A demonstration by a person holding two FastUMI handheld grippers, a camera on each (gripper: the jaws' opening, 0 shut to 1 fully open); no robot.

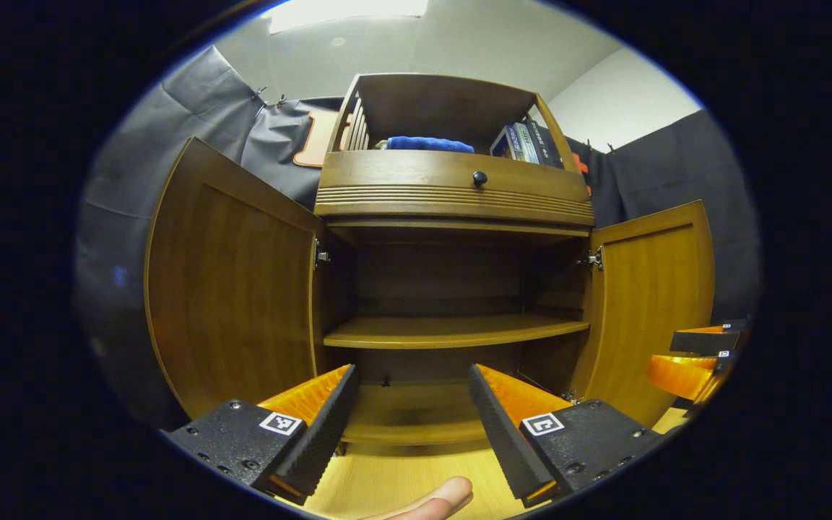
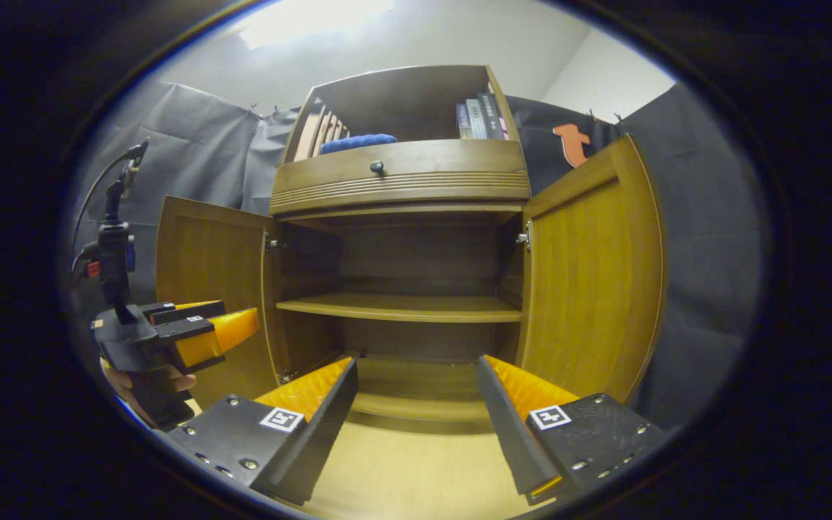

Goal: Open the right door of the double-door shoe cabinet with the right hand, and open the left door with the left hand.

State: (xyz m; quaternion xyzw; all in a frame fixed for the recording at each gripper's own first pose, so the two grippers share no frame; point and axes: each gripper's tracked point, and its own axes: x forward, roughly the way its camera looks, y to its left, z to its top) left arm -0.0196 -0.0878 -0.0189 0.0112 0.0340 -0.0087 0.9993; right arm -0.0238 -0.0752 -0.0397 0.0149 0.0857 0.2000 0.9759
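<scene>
Both doors of the shoe cabinet (image 1: 452, 217) stand swung out: left door (image 1: 232, 289) and right door (image 1: 651, 296) wide, dark inside with one shelf (image 1: 452, 331) across. Cabinet sits dead ahead on the light wood counter (image 1: 401, 480). Drawer with black knob (image 1: 479, 177) above; blue cloth (image 1: 429, 144) and books (image 1: 524, 143) in the top nook. Left claw (image 1: 410, 415) wide, gripping nothing, short of the opening. Right claw (image 2: 416, 412) wide too, nothing between fingers. A fingertip (image 1: 438, 498) shows at bottom edge.

A ceiling light (image 1: 347, 11) glares overhead, the cabinet interior (image 1: 445, 282) sits in shadow, and edges bow with fisheye distortion.
</scene>
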